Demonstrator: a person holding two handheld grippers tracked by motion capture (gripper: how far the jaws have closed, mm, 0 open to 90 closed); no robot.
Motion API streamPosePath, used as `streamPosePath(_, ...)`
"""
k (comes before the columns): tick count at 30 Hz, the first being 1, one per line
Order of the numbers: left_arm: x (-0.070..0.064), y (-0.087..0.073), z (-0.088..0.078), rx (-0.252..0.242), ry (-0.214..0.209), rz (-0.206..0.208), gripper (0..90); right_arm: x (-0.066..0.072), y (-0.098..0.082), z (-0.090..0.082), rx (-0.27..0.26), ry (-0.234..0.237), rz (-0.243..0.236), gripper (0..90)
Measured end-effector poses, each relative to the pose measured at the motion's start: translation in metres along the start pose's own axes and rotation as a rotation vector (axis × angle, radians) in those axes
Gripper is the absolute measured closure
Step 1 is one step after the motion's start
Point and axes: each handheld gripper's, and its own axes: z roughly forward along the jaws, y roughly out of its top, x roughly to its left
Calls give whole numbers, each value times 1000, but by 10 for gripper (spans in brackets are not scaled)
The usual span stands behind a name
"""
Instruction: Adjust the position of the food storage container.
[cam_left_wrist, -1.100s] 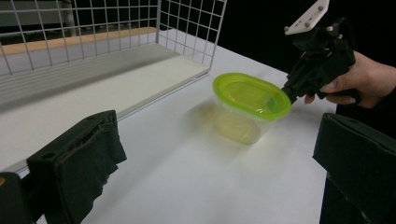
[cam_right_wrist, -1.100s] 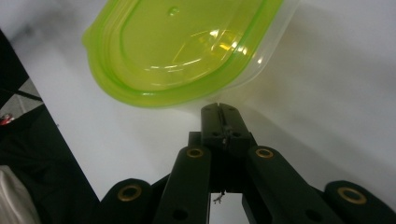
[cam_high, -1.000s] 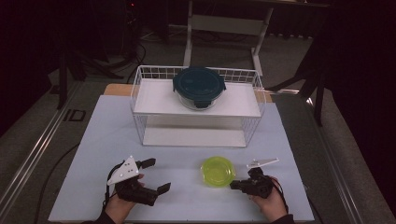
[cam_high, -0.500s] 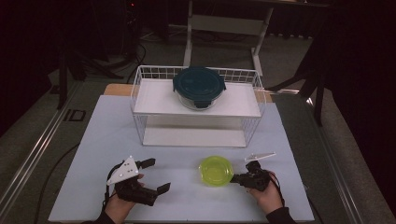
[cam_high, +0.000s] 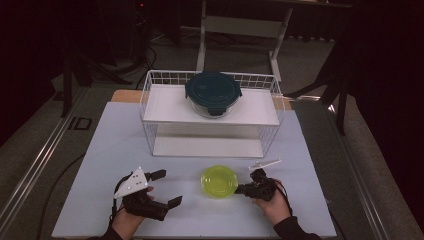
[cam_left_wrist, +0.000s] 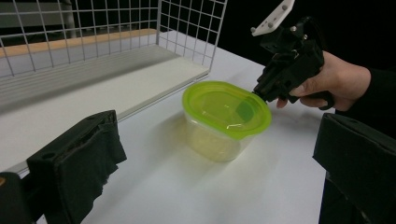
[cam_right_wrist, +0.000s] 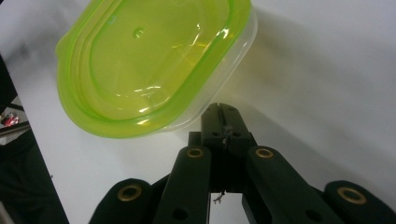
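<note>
Right gripper (cam_high: 239, 190), fingers pressed together, touches the rim of a green-lidded container (cam_high: 219, 180) on the table (cam_high: 310, 165); left gripper (cam_high: 165, 187) rests nearby, fingers spread.

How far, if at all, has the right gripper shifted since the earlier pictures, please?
Yes: the right gripper has moved left toward the green-lidded container, its shut tips now at the rim.

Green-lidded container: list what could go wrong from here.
The right claw is shut, its tip against the green-lidded container at the lid's rim, so it may push the light tub across the table rather than grip it. The open left claw stands apart and cannot steady it.
</note>
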Motion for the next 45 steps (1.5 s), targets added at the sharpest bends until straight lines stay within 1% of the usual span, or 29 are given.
streamPosePath(7,0,0,0,0,-2,1,4,8,9,13,22,3,-39,900)
streamPosePath(13,0,1,0,-2,-3,1,4,14,14,21,23,28,-49,900)
streamPosePath(16,-1,1,0,-3,-5,0,4,16,16,24,26,33,-54,900)
streamPosePath(18,-1,1,0,-4,-7,0,4,20,18,27,36,33,-66,900)
streamPosePath(22,-1,0,0,0,-9,1,4,22,20,28,28,46,-61,900)
streamPosePath(26,-1,1,-1,-3,-7,2,4,23,20,29,32,29,-78,900)
streamPosePath(31,0,1,-1,-4,-7,-2,4,19,18,21,9,20,-62,900)
streamPosePath(36,-1,1,-1,1,-6,1,4,18,15,9,-22,2,-64,898)
streamPosePath(38,-1,2,-1,6,2,-1,4,19,13,4,-34,-7,-61,891)
streamPosePath(41,0,4,-2,7,13,0,4,21,11,-7,-59,-28,-77,822)
streamPosePath(43,1,7,-3,15,20,8,4,24,10,-15,-86,-47,-85,738)
streamPosePath(44,1,9,-3,11,24,11,4,26,9,-20,-98,-50,-90,717)
streamPosePath(45,2,11,-3,21,28,18,4,28,8,-25,-115,-55,-93,683)
